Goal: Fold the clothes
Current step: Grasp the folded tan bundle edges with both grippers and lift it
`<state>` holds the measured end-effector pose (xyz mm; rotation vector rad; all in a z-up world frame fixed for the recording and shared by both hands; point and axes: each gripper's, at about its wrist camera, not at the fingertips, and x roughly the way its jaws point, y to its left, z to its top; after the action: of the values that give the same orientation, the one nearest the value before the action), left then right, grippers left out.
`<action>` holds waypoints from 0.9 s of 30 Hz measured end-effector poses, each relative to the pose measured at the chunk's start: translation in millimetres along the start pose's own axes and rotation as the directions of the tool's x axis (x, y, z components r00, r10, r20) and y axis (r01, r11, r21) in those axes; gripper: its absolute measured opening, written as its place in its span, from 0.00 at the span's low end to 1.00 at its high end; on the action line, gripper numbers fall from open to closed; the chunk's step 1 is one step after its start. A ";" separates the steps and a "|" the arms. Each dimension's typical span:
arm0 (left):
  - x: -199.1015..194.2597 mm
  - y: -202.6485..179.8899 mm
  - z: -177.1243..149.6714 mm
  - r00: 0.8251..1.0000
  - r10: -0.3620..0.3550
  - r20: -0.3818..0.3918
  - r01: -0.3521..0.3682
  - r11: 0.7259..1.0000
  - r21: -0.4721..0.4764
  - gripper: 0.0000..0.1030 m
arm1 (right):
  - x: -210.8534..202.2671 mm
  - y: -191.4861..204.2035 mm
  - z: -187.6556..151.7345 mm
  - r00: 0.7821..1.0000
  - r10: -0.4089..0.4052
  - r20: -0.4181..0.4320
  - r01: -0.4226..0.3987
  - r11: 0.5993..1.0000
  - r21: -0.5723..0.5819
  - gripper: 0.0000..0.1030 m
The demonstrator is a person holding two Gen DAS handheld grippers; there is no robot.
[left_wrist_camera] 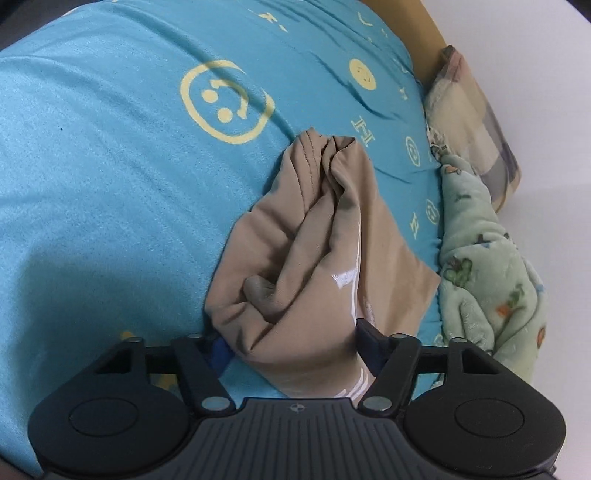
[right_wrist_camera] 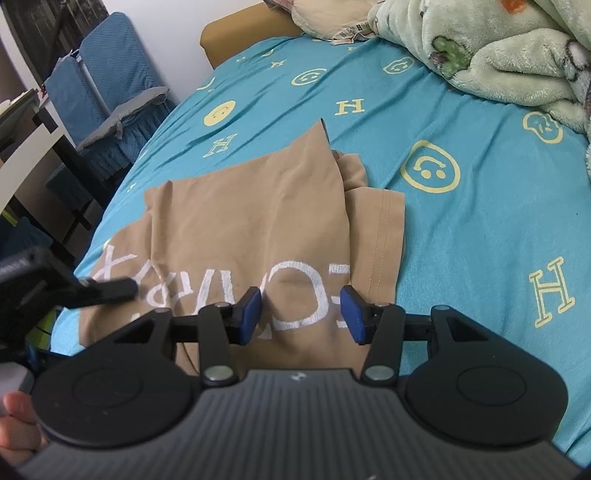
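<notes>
A tan T-shirt [right_wrist_camera: 240, 221] with white lettering lies on the bed, one side folded over and a sleeve sticking out to the right. My right gripper [right_wrist_camera: 301, 314] is open, low over the lettered part, with the cloth between and under its blue pads [right_wrist_camera: 249, 314]. In the left wrist view the same shirt [left_wrist_camera: 314, 229] is bunched into folds. My left gripper [left_wrist_camera: 293, 347] stands open and wide, with the bunched cloth lying between its fingers. One black finger [right_wrist_camera: 110, 290] of the left gripper rests on the shirt's left side in the right wrist view.
The turquoise bed sheet [right_wrist_camera: 480, 240] with yellow smileys and letters covers the bed. A pale green fleece blanket [right_wrist_camera: 498, 44] is heaped at the far right, with a pillow [right_wrist_camera: 325, 18] behind it. A blue-covered chair [right_wrist_camera: 107, 74] and a desk [right_wrist_camera: 26, 147] stand left of the bed. A hand [right_wrist_camera: 14, 424] shows at the lower left.
</notes>
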<state>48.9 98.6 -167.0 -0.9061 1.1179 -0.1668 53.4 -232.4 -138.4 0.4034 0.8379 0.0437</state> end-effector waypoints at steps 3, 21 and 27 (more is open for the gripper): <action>-4.5 0.9 -0.4 1.000 -0.004 0.011 0.004 1.000 0.005 0.45 | -1.2 -1.0 0.8 1.000 0.005 0.000 -0.005 1.000 0.017 0.50; -10.0 -5.0 -0.3 0.997 -0.047 0.056 0.049 0.998 -0.032 0.32 | 1.2 -39.6 -44.9 0.881 0.472 0.025 -0.348 0.614 0.708 0.84; -9.0 -4.0 1.3 0.997 -0.052 0.060 0.055 0.997 -0.048 0.32 | 5.9 -54.2 -50.5 0.936 0.340 0.089 -0.281 0.573 0.770 0.73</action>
<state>47.0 101.6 -157.7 -0.9799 1.0474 -0.1564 14.0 -264.6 -192.6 1.3953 0.8130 0.0206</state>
